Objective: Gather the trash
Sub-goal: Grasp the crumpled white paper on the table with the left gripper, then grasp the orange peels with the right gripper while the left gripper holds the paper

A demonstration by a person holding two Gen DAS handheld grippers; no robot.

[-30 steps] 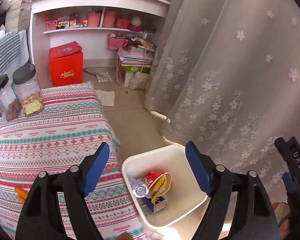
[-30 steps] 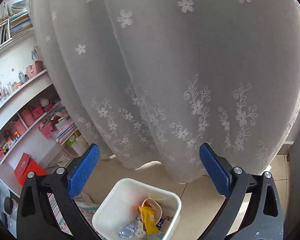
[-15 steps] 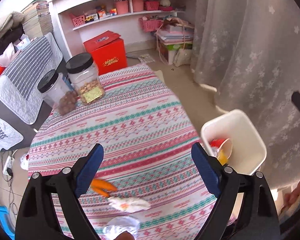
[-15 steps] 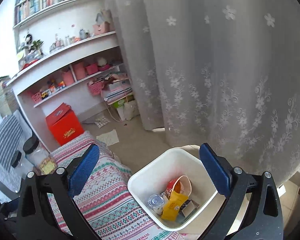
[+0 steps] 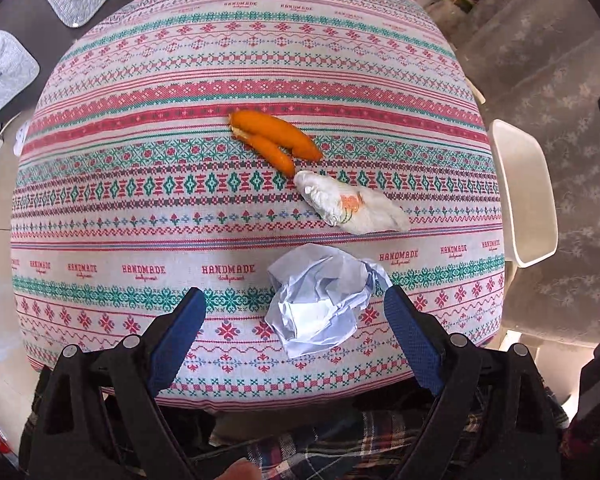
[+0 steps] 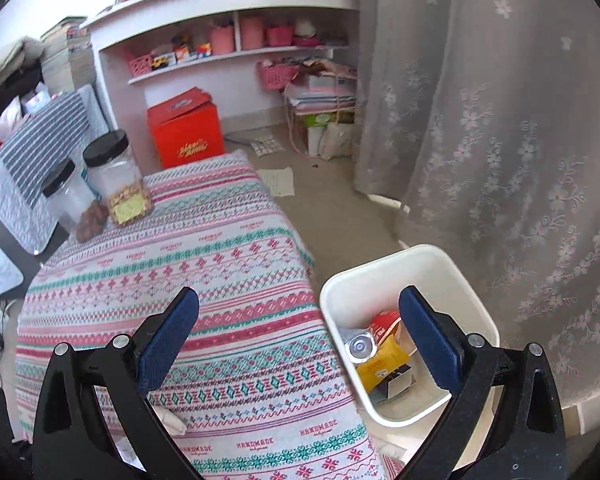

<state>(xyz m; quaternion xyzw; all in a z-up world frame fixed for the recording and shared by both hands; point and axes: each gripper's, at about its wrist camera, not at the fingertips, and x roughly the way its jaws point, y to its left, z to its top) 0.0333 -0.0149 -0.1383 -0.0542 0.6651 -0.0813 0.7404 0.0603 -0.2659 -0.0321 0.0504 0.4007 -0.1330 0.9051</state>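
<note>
While we hold the left hand-held gripper [image 5: 294,320] above the near edge of the tabletop [image 5: 140,200], its blue pads stand wide apart, released and holding nothing. Between those pads, and just beyond them, lies a crumpled paper [image 5: 320,304] on the patterned cloth. A little farther on rests a crumpled tissue [image 5: 348,204] with an orange print, and touching its far end is an orange peel [image 5: 276,140] in two curved strips. We see the white bin [image 5: 524,192] off the right edge of the tabletop, standing on the floor beside a lace curtain [image 5: 548,80]. Our right hand-held gripper [image 6: 300,336] is likewise spread open and empty, poised over the right side of the tabletop [image 6: 204,264] with its right pad above the bin [image 6: 380,280]. From this view the bin already holds trash: a yellow packet [image 6: 380,360], a red wrapper [image 6: 384,320], a clear bottle [image 6: 360,346] seen end-on, and a dark box [image 6: 398,382] at the bottom. At the far end of the tabletop stand two jars [image 6: 112,176] with black lids, close together. Beyond them a red box [image 6: 186,132] sits on the floor under white shelves [image 6: 228,12] stocked with pink baskets. A scrap of white peeks out under the right gripper's left finger; we cannot tell which piece of trash it is.
</note>
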